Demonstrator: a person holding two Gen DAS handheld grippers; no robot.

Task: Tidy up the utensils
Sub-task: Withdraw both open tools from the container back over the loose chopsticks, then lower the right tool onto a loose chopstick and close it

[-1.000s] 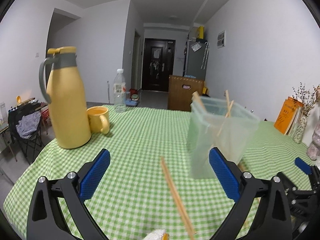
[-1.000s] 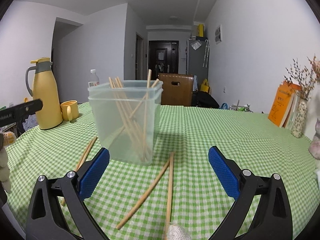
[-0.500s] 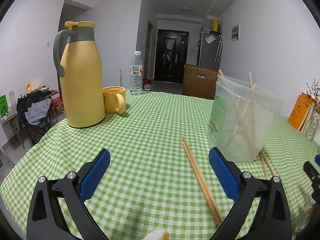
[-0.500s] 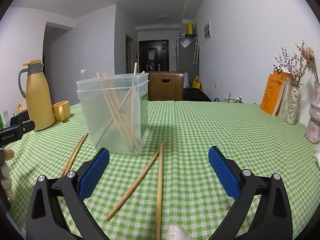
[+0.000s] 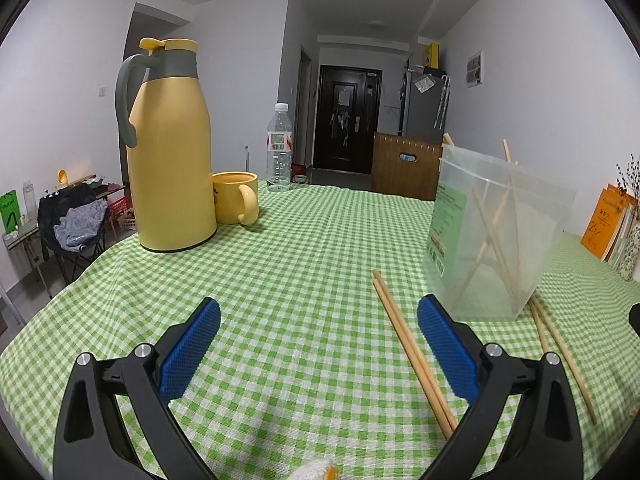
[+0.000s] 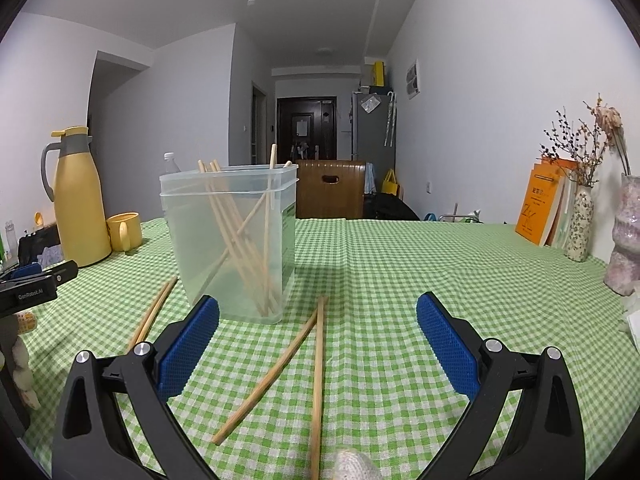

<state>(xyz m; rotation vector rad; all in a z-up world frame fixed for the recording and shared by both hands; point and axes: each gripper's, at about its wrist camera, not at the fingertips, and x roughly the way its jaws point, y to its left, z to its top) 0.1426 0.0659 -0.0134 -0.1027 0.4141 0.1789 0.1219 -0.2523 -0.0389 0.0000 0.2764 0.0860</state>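
Left wrist view: left gripper (image 5: 318,322) gapes wide, empty, above the checked tablecloth (image 5: 304,248); a chopstick pair (image 5: 412,350) lies by its right finger, near the clear container (image 5: 500,236) of chopsticks, with a yellow jug (image 5: 170,148) and mug (image 5: 234,198) far left. Right wrist view: right gripper (image 6: 318,322) also spread, empty; only here two crossed chopsticks (image 6: 296,356) show in front of the container (image 6: 232,240), plus vases (image 6: 580,224) and books (image 6: 546,208) at right.

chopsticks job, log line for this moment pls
left gripper: open, empty | right gripper: open, empty | loose chopsticks: on tablecloth | container: holds several chopsticks
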